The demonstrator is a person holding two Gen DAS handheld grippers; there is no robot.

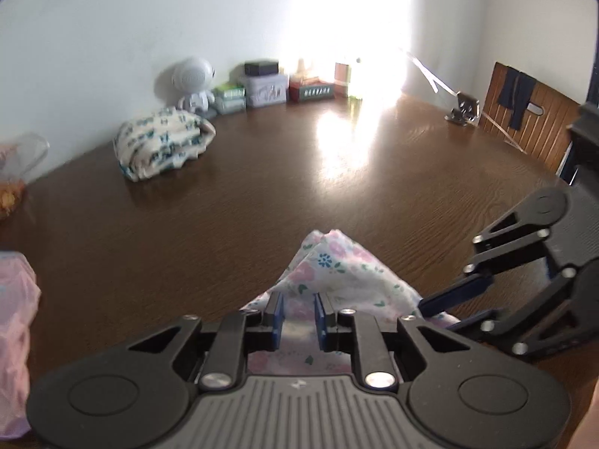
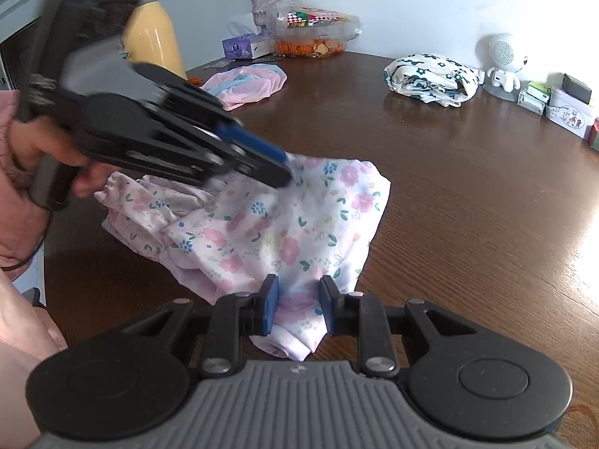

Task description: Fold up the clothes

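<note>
left gripper (image 1: 298,312): sitting narrow, pinching the floral cloth (image 2: 284,224) between blue pads
right gripper (image 2: 297,305): jaws partly apart, cloth's near edge lying between them; grip unclear
floral cloth: lying bunched on the brown table (image 2: 468,202), near edge
folded garment (image 2: 430,78): resting far back beside white robot toy (image 2: 501,61)
pink garment (image 2: 247,82): lying near yellow jug (image 2: 153,33)

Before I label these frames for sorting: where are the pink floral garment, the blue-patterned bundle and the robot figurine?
pink floral garment (image 2: 284,220): right wrist view, its flat middle.
blue-patterned bundle (image 1: 161,142): left wrist view, its top.
robot figurine (image 2: 501,52): right wrist view, its head.
</note>
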